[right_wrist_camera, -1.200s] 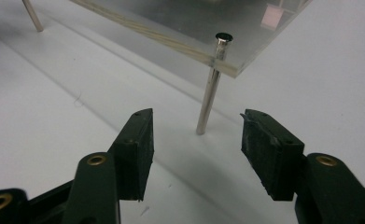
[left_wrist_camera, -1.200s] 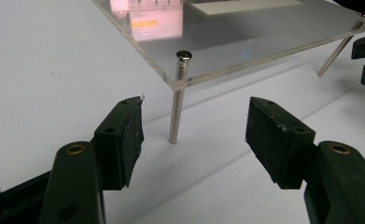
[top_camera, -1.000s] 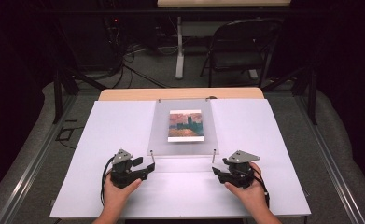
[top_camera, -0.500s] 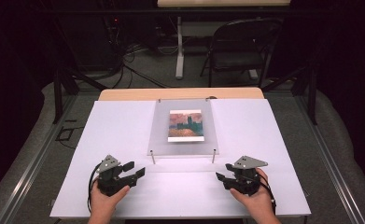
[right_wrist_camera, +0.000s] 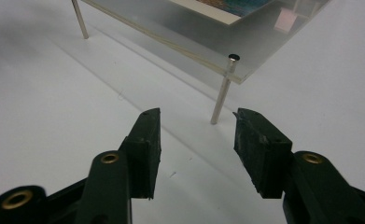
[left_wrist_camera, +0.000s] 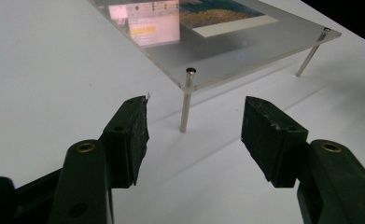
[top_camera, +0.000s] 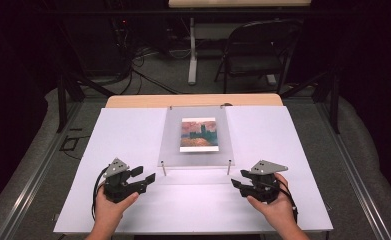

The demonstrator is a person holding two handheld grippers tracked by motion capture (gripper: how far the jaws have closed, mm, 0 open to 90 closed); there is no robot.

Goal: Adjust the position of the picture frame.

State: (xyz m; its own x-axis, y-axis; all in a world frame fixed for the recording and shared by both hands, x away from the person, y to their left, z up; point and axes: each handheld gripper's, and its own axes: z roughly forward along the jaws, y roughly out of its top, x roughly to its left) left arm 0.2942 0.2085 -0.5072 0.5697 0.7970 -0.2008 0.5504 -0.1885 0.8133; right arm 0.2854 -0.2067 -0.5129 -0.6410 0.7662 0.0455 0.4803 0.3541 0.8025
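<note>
White counter (top_camera: 133, 135) under a fixed overhead camera, tan edge at the far side. At its middle, lying flat and raised on thin metal legs: a clear plastic panel (top_camera: 196, 155) with a small painted picture (top_camera: 198, 134) under it, orange and teal in colour. Two near legs standing on the counter at the panel's front corners, left leg (top_camera: 164, 168) and right leg (top_camera: 228, 167).

Left claw (top_camera: 144, 180) held in the left hand (top_camera: 110, 207) at the near left of the counter, near the panel's front left corner but apart from it. Jaws spread wide, gripping nothing. In the left gripper view, left claw (left_wrist_camera: 194, 135) pointing at a leg (left_wrist_camera: 186, 100) that stands beyond and between the two black jaws, touching neither; panel (left_wrist_camera: 245, 44) above it, second leg (left_wrist_camera: 311, 53) farther off at the upper right.

Right claw (top_camera: 237, 183) held in the right hand (top_camera: 278, 207) at the near right, near the front right corner and likewise apart. Jaws well open, empty. In the right gripper view, right claw (right_wrist_camera: 196, 140) facing a capped leg (right_wrist_camera: 223, 91) just past the jaw tips, clear of both; panel (right_wrist_camera: 194, 37) overhead, another leg (right_wrist_camera: 80, 18) at the upper left.

Behind the counter, a dark folding chair (top_camera: 255, 52) and cables (top_camera: 143, 70) on the floor.
</note>
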